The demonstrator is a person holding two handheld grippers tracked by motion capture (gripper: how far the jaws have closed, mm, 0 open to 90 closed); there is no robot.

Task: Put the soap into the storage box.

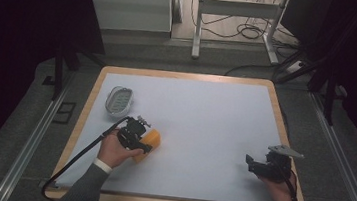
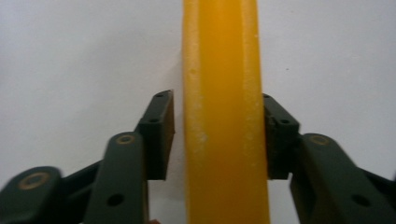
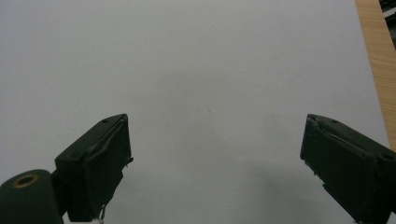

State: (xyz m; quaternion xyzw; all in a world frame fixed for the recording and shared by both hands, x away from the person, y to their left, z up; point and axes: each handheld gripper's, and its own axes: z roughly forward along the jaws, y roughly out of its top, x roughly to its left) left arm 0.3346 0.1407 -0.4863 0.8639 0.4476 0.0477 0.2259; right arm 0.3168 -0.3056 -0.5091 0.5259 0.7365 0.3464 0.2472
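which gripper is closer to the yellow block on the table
Left. The left gripper straddles the yellow block, its jaws at the sides; the right gripper rests far across the white table, open.

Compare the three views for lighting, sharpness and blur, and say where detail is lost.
High view: the white table top is evenly lit while the surroundings fall into near black. Left gripper view: the yellow block is close and soft-edged, and the jaw linkages blur at the bottom corners. Right gripper view: dim, with a faint shadow between the jaws.
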